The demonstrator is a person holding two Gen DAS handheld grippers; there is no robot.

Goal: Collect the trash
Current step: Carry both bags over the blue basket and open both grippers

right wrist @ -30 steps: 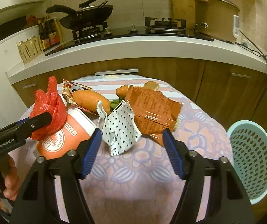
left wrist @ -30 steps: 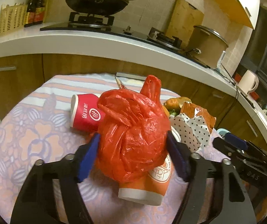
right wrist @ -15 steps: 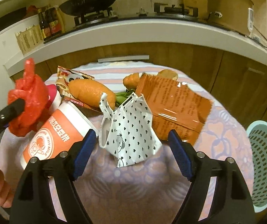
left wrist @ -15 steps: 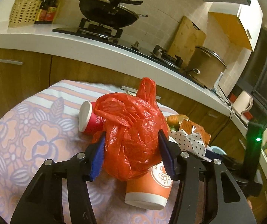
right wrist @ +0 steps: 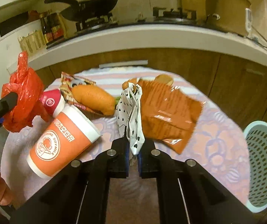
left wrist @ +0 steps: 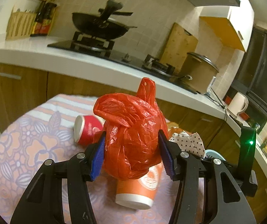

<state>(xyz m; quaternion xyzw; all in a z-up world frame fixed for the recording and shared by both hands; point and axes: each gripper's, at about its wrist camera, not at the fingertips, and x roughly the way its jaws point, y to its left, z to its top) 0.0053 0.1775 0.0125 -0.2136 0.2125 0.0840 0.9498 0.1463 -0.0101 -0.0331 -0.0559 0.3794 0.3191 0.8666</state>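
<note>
The red plastic bag (left wrist: 133, 138) was held clenched in the left tongs (left wrist: 132, 156), above the counter (left wrist: 30, 149). The spotted wrapper (right wrist: 132, 115) was pinched by the right tongs (right wrist: 133, 156). Both were judged light, soft and crushable, best gripped at bunched folds.

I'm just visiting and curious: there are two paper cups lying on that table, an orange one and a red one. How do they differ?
The orange cup looks larger than the red cup, though it also lies nearer the camera. The orange cup bears a round white logo and the word SOYMILK; the red cup shows only a small white emblem. The orange cup is in full view, while the red cup is partly hidden behind the red plastic bag. Both lie tipped on their sides on the flowered tablecloth, ungripped.
</note>
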